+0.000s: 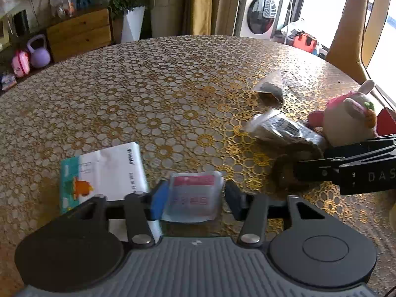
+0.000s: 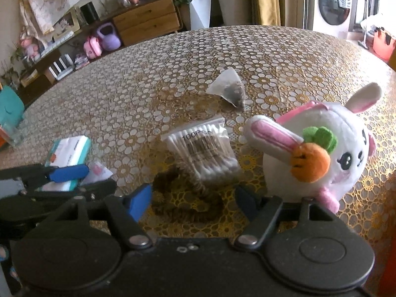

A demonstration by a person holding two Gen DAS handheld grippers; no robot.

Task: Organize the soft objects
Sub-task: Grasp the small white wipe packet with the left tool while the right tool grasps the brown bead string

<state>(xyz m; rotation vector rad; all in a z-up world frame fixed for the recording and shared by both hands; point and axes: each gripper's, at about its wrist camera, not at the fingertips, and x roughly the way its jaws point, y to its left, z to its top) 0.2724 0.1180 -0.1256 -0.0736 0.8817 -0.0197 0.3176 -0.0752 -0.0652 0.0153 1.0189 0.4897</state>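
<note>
Straddling a small pink-labelled sachet (image 1: 191, 199), the left gripper (image 1: 195, 198) has its blue pad touching one edge while the other finger stands just clear, so it is not yet clamped. A tissue pack (image 1: 104, 173) lies at its 10 o'clock on the table (image 1: 148, 86). The right gripper (image 2: 193, 198) hangs wide open over a brown scrunchie (image 2: 183, 198). Cotton swabs (image 2: 205, 151) sit at 12 o'clock, a plush rabbit (image 2: 321, 148) at 2, and a tea bag (image 2: 230, 90) beyond.
</note>
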